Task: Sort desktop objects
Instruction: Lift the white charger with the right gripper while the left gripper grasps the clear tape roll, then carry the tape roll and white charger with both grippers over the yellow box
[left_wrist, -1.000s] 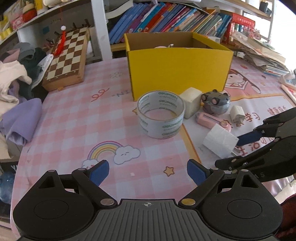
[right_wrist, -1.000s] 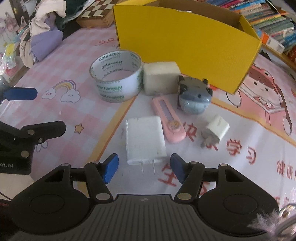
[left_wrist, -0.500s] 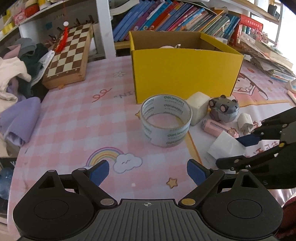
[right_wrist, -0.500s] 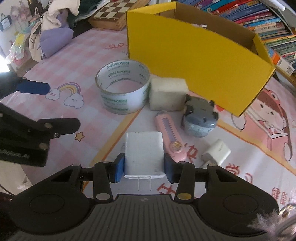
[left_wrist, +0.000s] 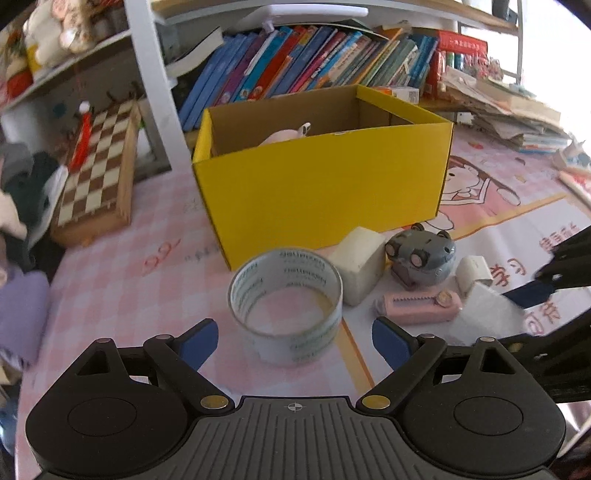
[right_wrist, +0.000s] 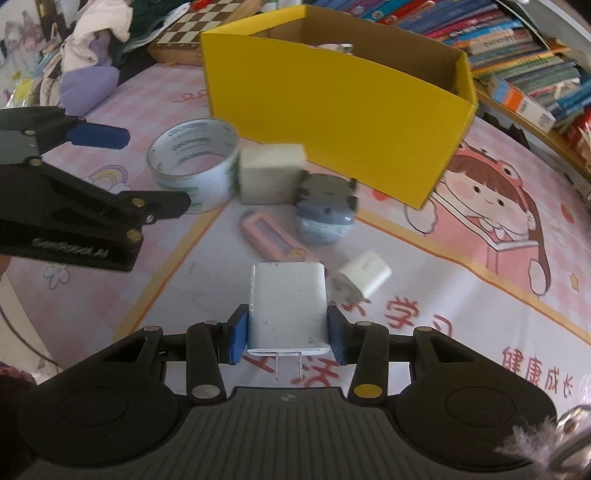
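Observation:
My right gripper (right_wrist: 287, 338) is shut on a flat white charger (right_wrist: 288, 308), prongs toward the camera, lifted off the mat; the charger also shows in the left wrist view (left_wrist: 487, 312). My left gripper (left_wrist: 294, 341) is open just in front of a clear tape roll (left_wrist: 286, 304), also in the right wrist view (right_wrist: 194, 164). Beyond stand a cream block (left_wrist: 358, 264), a grey mouse-shaped toy (left_wrist: 421, 262), a pink comb-like case (left_wrist: 417, 306) and a small white plug (right_wrist: 364, 277). The yellow box (left_wrist: 321, 192) stands open behind them, something pink inside.
A folded chessboard (left_wrist: 96, 177) lies at the far left by a clothes pile (right_wrist: 92, 55). Books (left_wrist: 295, 62) line the shelf behind the box. Paper stacks (left_wrist: 506, 114) lie at the far right. The pink checked mat (left_wrist: 129, 295) covers the table.
My right gripper closed on the white charger and lifted it toward the box. My left gripper moved forward, closer to the tape roll, still open.

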